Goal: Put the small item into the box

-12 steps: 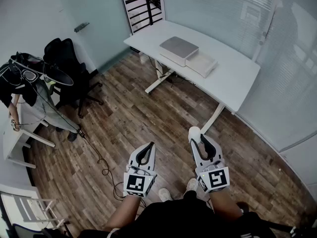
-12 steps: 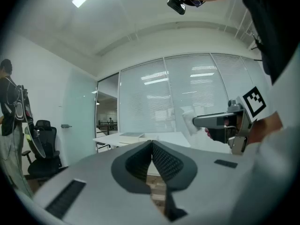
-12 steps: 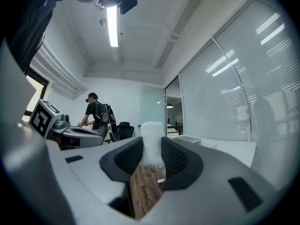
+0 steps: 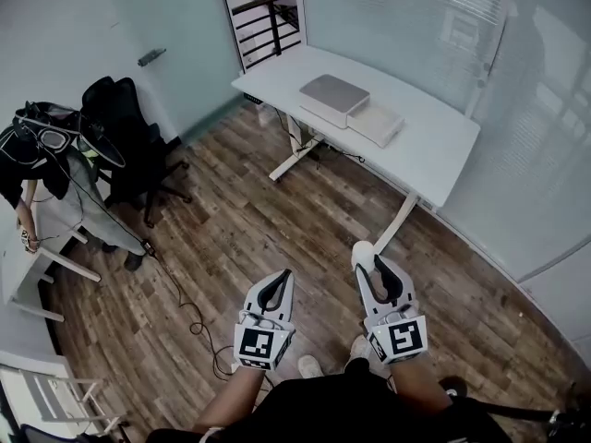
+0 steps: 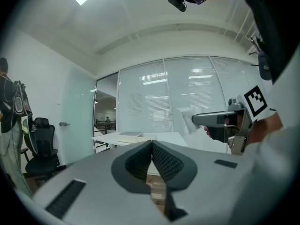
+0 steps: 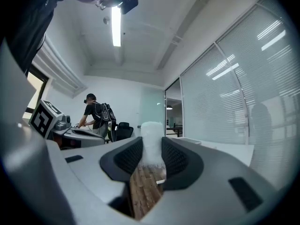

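My right gripper (image 4: pixel 367 258) is shut on a small white item (image 4: pixel 362 250), held over the wooden floor. In the right gripper view the white item (image 6: pixel 151 142) stands up between the dark pads (image 6: pixel 174 156), and the right gripper (image 6: pixel 151 148) points toward the glass wall. My left gripper (image 4: pixel 279 284) hangs beside it, shut and holding nothing; its pads meet at my left gripper (image 5: pixel 152 144). The box (image 4: pixel 376 121) lies on the white table (image 4: pixel 443 150) far ahead, with a grey lid (image 4: pixel 333 96) next to it. In the left gripper view the white item (image 5: pixel 185 119) shows at the right.
A black office chair (image 4: pixel 129 141) and a person (image 4: pixel 32 160) with gear are at the left. A cable (image 4: pixel 189 307) trails on the floor. Glass walls with blinds stand behind the table. A white frame (image 4: pixel 55 400) sits at the lower left.
Both grippers sit very slightly lower in the head view. The right gripper still holds the white item; the left stays shut.
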